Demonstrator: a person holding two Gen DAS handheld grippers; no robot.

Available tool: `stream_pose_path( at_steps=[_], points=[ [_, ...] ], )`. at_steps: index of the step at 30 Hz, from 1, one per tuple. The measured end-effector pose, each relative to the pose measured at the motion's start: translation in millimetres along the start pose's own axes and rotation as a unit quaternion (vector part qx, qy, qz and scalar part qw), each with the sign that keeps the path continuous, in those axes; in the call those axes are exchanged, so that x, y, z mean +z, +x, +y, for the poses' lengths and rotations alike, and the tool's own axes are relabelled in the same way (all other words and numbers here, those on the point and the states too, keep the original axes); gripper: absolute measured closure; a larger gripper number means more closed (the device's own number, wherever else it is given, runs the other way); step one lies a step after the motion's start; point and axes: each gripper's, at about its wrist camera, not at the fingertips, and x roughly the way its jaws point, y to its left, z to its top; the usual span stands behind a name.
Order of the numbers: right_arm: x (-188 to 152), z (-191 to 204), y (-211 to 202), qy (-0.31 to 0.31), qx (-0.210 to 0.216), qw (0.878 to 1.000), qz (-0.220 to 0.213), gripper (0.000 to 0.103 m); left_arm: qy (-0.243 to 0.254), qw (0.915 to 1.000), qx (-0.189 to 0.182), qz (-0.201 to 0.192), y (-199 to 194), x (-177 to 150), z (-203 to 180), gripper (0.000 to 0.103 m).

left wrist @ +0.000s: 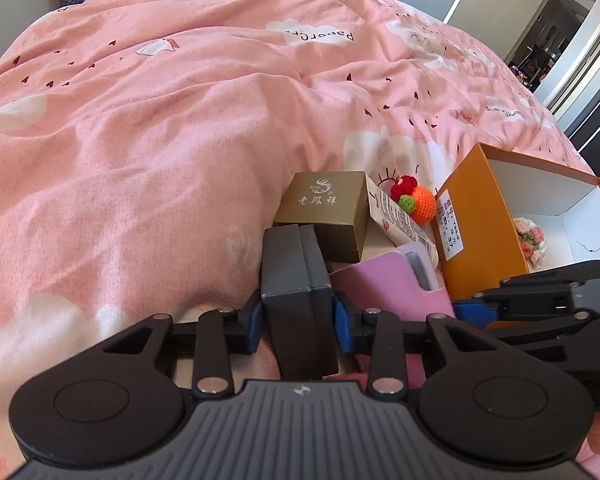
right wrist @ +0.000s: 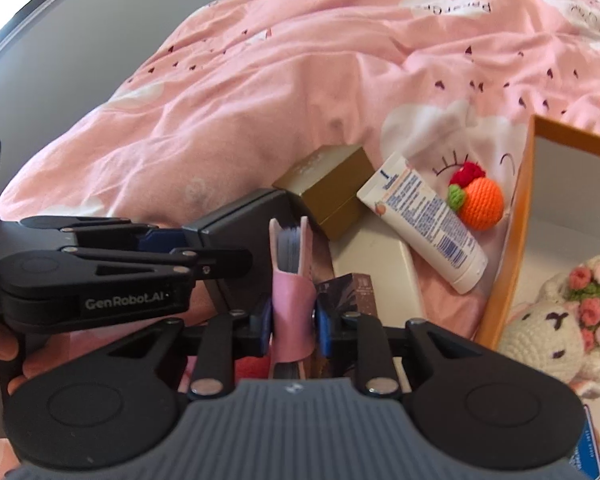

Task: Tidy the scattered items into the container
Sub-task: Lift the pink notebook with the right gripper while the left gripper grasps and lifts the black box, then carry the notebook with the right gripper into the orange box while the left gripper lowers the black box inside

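- Left gripper (left wrist: 299, 322): blue pads clamp a grey case (left wrist: 298, 300) on both sides; the case stands on edge between the fingers.
- Right gripper (right wrist: 292, 322): blue pads clamp a pink pouch (right wrist: 292, 304) that stands upright; grey card edges show at its open top.
- Duvet (left wrist: 160, 120): pink, printed with white clouds and small dark hearts; all items lie on it.
- Orange box (left wrist: 466, 200): open top, white inside, a label on its near wall. This is the landmark for the items below.
- Knitted doll (right wrist: 552, 328): cream, with pink and green flowers on its head, inside the orange box against its near wall.
- Gold box (left wrist: 324, 210): closed, a logo and characters on its lid; left of the orange box, well apart from it, just behind the grey case.
- Tube (right wrist: 424, 224): white with printed text, lying tilted between the gold box and the orange box, cap end toward the camera.
- Knitted ball (right wrist: 482, 204): orange with red and green tufts; just left of the orange box, touching the tube.
- Dark carton (right wrist: 346, 288): just right of the pouch, left of the orange box, partly hidden by the right gripper's finger.
- Pink pouch and grey case: both outside the orange box, to its left, side by side.
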Motion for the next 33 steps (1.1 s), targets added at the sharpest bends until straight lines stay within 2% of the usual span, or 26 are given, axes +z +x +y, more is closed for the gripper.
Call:
stream_pose_path(
  at_steps=[8, 13, 17, 25, 33],
  points=[
    [-12.5, -15.5, -40.4, 0.035, 0.025, 0.998, -0.048, 0.079, 0.046, 0.9977, 0.028, -0.042, -33.6, -5.7, -24.2, 0.063],
    [-22.5, -32.6, -79.4, 0.065, 0.046, 0.993, -0.090, 0.079, 0.065, 0.9949, 0.015, -0.075, -66.0, -1.0, -43.9, 0.063],
    [-31.1, -50.1, -116.1, 0.082, 0.041, 0.988, -0.127, 0.079, 0.097, 0.9895, -0.002, -0.107, -89.0, 5.9, -73.6, 0.063],
    [-58.8, -106.4, -186.6, 0.129, -0.020, 0.975, -0.181, 0.079, 0.166, 0.9735, -0.067, -0.142, -101.9, 15.8, -151.0, 0.063],
    [-86.7, -165.4, -208.2, 0.171, -0.091, 0.966, -0.174, 0.079, 0.195, 0.9652, -0.128, -0.119, -57.2, 18.3, -222.9, 0.063]
  ],
)
